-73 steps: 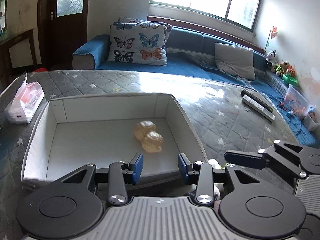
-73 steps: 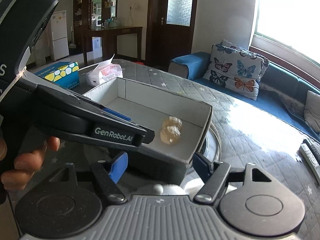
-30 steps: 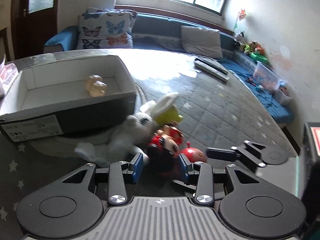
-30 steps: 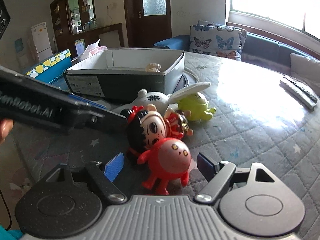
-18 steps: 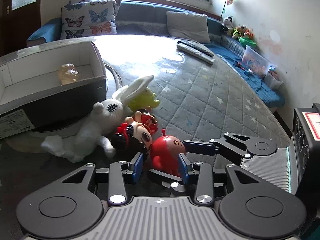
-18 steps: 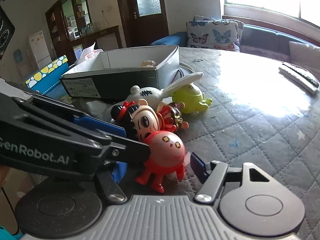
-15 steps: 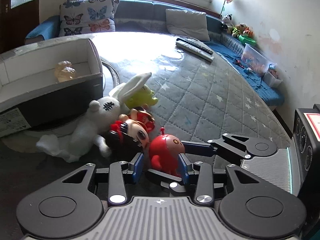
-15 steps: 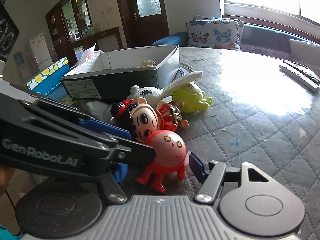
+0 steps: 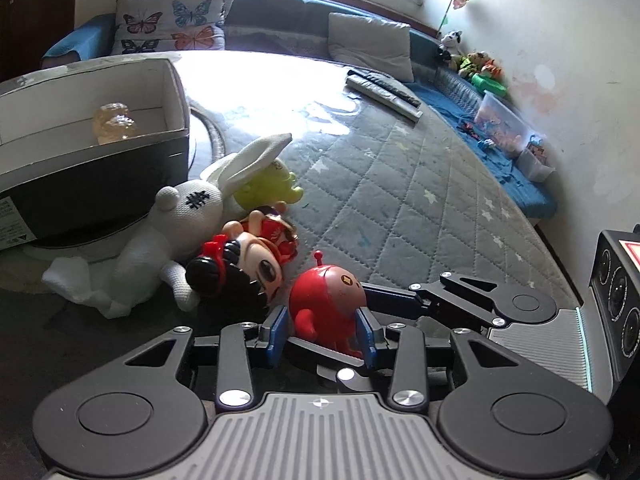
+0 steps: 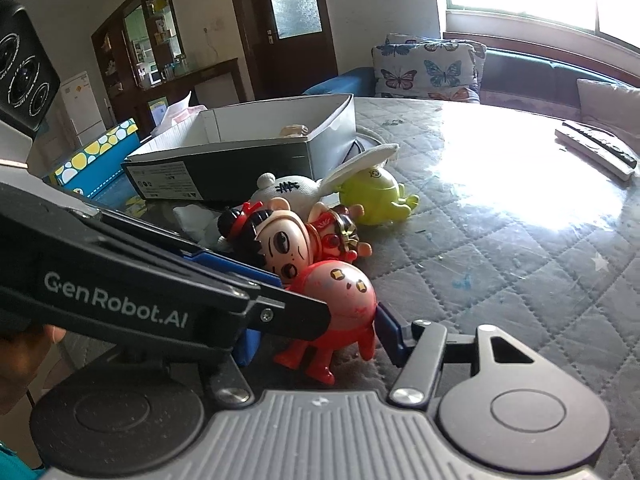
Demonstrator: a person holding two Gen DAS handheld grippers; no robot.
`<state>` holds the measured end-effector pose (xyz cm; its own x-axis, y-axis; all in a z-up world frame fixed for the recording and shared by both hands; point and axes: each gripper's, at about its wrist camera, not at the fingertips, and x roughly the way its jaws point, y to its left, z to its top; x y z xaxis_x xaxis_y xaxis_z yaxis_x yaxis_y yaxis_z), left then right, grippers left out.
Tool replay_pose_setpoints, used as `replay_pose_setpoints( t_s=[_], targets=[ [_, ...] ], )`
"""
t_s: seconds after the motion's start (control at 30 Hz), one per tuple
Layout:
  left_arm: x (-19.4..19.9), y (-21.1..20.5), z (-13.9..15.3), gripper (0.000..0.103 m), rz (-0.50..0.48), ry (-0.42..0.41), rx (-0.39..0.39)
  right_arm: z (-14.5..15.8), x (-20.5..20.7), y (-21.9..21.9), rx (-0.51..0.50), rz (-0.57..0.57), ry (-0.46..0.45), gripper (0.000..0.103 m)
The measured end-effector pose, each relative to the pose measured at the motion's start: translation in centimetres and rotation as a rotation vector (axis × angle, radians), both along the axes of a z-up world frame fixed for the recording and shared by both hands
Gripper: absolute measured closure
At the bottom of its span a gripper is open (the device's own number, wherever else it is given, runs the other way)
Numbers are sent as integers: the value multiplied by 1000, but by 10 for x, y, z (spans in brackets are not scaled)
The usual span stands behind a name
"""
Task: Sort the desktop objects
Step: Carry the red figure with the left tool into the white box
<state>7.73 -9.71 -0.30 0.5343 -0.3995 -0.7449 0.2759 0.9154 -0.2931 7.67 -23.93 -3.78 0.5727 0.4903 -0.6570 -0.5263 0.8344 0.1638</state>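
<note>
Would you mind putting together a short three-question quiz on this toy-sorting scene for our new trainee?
1. True or false: the red round-headed figure stands between the blue pads of both hand-held grippers.
2. What lies inside the open cardboard box?
A. a remote control
B. an amber translucent figure
C. the green toy
3. Fill in: the white plush rabbit's ear lies over the ____ toy.

Key
1. True: the left hand-held gripper and the right hand-held gripper are both closing around it.
2. B, the amber translucent figure.
3. Green: the white plush rabbit covers the green toy.
</note>
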Motion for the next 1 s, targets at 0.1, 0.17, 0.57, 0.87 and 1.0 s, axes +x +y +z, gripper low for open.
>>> replay_pose_setpoints(
  t_s=[0.1,0.17,0.57,0.87,1.0],
  targets=[
    [-2,1,7,67,-8,-20,-11,5,-3,1,-13,-3,-12,43],
    [-2,4,13,67,-5,-40,-19,13,-3,3,-17,0,-31,43],
    [26,62,67,67,140,-165,-54,66,40,58,-27,110,-173,43],
    [86,131,75,67,273,-135,-57,74,116,135,-15,232,-161,43],
    [118,162,65,68,313,-85,-66,64,151,164,-10,268,-103,43]
  ],
)
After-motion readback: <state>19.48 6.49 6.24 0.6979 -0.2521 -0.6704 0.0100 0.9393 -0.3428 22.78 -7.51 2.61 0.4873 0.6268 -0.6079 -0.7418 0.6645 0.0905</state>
